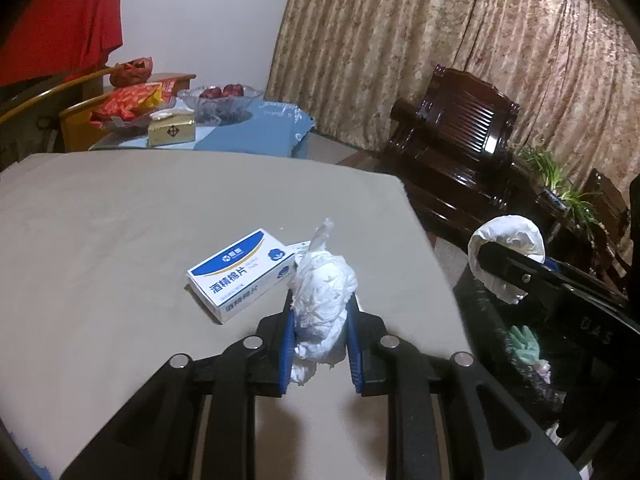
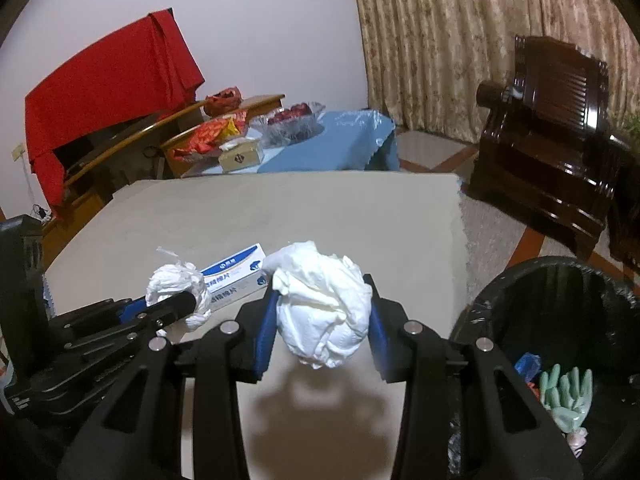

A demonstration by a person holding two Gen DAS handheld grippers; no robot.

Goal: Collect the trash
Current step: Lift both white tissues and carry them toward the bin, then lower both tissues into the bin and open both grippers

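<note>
Over the beige counter [image 1: 120, 220], left wrist view: left claw [image 1: 320, 312] pinches a crumpled white tissue wad [image 1: 322, 300] between blue pads, jaws narrow, wad lifted clear of the surface. Thin plastic wisp sticks up from its top. Blue-and-white cardboard box [image 1: 244, 272] lies flat just behind it. Right claw [image 1: 508, 272] at the right holds a rounder white paper ball [image 1: 508, 240].

Right wrist view: right claw [image 2: 322, 316] clamps the paper ball [image 2: 324, 312], soft, creased, bulging past the blue pads, its shadow on the counter [image 2: 320, 208] below. Left claw [image 2: 176, 304] at the left grips the tissue wad [image 2: 176, 284] in front of the box [image 2: 236, 272]. Black-lined round bin [image 2: 560, 320] at the right edge holds a green rubber glove [image 2: 568, 396].
</note>
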